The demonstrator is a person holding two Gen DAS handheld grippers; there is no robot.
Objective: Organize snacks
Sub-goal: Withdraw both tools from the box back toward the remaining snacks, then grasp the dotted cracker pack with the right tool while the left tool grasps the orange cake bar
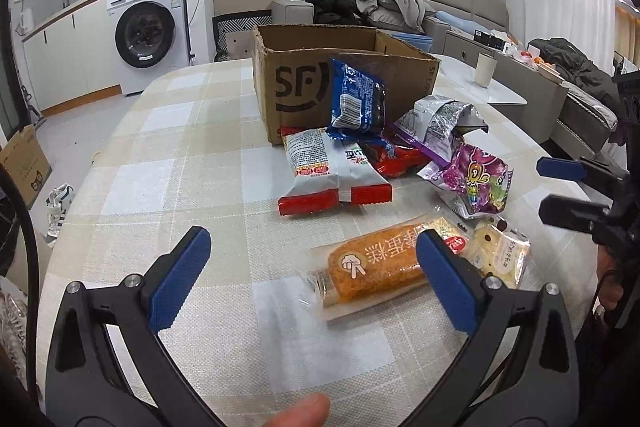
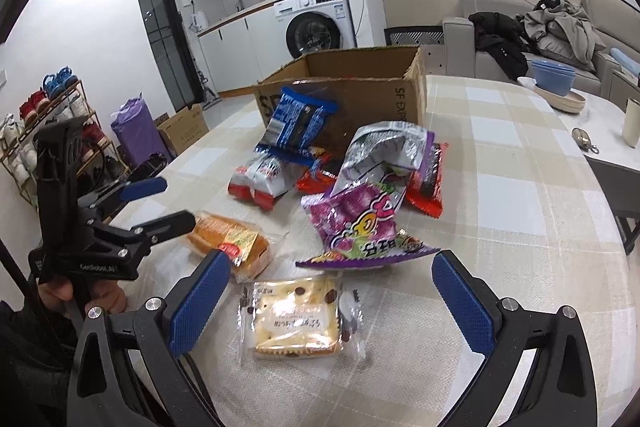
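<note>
Two grippers gape wide and empty: the left gripper (image 1: 314, 277) low in frame beside the orange cake packet (image 1: 376, 265), the right gripper (image 2: 332, 301) around the cracker packet (image 2: 298, 319). Mid-frame, piled snacks (image 2: 360, 187) front the cardboard box (image 2: 360, 95). Slick wrappers could slip when pinched.

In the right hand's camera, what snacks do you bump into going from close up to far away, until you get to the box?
Cracker packet → purple candy bag → silver bag → blue packet → cardboard box.
</note>
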